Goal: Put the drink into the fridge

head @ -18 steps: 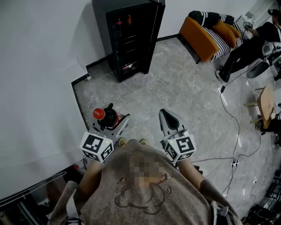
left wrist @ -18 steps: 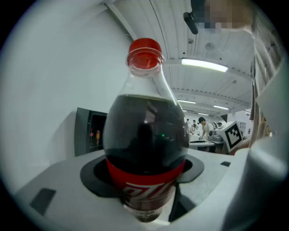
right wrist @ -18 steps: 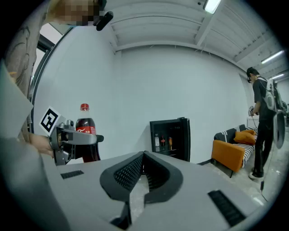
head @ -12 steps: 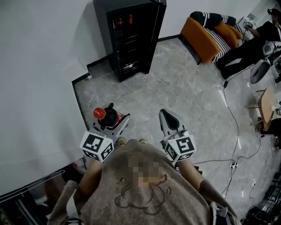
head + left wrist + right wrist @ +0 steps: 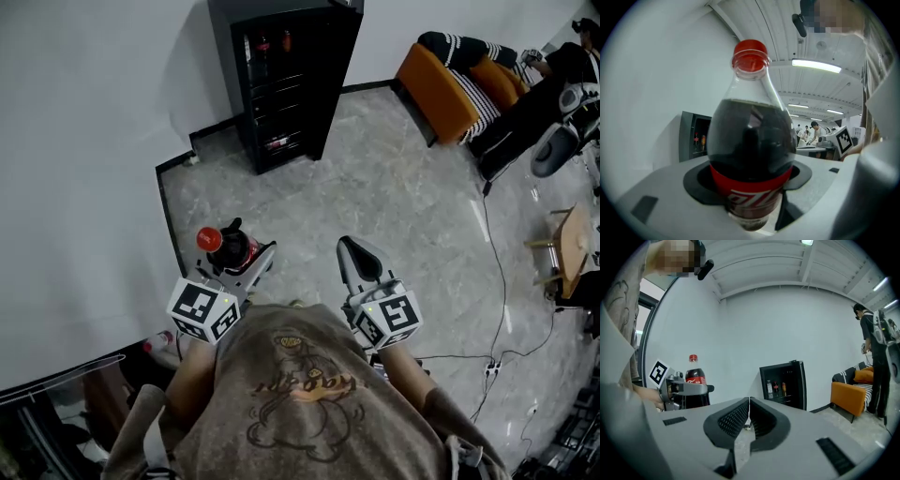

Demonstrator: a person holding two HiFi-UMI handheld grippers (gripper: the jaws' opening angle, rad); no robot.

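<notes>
A cola bottle (image 5: 750, 140) with a red cap and red label stands upright between the jaws of my left gripper (image 5: 239, 253), which is shut on its body. In the head view the bottle (image 5: 221, 246) shows at the left, its cap uppermost. From the right gripper view the bottle (image 5: 695, 386) and the left gripper (image 5: 682, 392) appear at the left. My right gripper (image 5: 354, 255) is shut with nothing in it, its pads meeting at the middle of its own view (image 5: 749, 416). The black fridge (image 5: 286, 80) stands against the far wall with its front open and several bottles on the shelves.
An orange sofa (image 5: 450, 80) with striped cushions is at the back right, and a person (image 5: 874, 362) stands beside it. Cables (image 5: 497, 281) run across the grey marble floor on the right. A white wall (image 5: 84, 159) lies close on my left.
The view has shifted slightly toward the fridge, which sits a little nearer and further right in the frame. Both grippers keep their hold and spacing.
</notes>
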